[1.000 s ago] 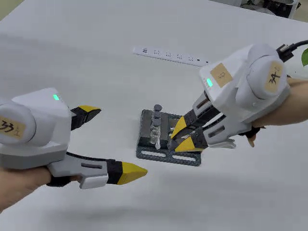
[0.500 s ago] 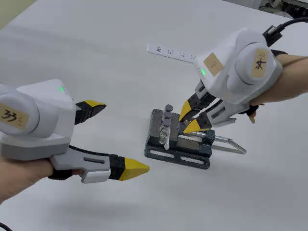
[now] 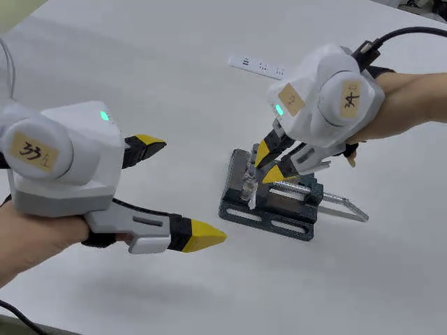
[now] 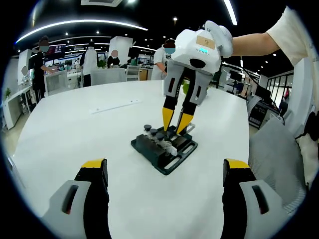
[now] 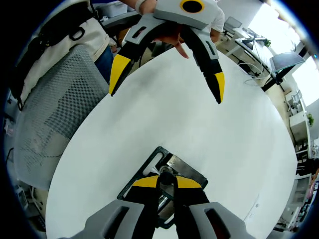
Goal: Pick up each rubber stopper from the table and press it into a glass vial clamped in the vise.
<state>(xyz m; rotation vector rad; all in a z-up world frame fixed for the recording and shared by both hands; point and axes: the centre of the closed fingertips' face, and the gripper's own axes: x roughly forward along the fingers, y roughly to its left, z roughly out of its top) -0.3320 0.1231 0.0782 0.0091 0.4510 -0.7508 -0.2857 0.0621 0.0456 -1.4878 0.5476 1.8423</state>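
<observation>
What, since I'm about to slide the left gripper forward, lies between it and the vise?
Nothing: the left gripper view shows bare white table between the left gripper and the vise, and the head view agrees.

1. Head view: high, faces forward and down; vise [image 3: 274, 206] mid-range, toward 4 o'clock.
2. Left gripper view: low over counter [image 4: 75, 134], faces vise at centre; right gripper [image 4: 174, 127] at 12 o'clock.
3. Right gripper view: close above vise; left gripper [image 5: 165, 95] at 12 o'clock.
4. All three share the vise.
</observation>
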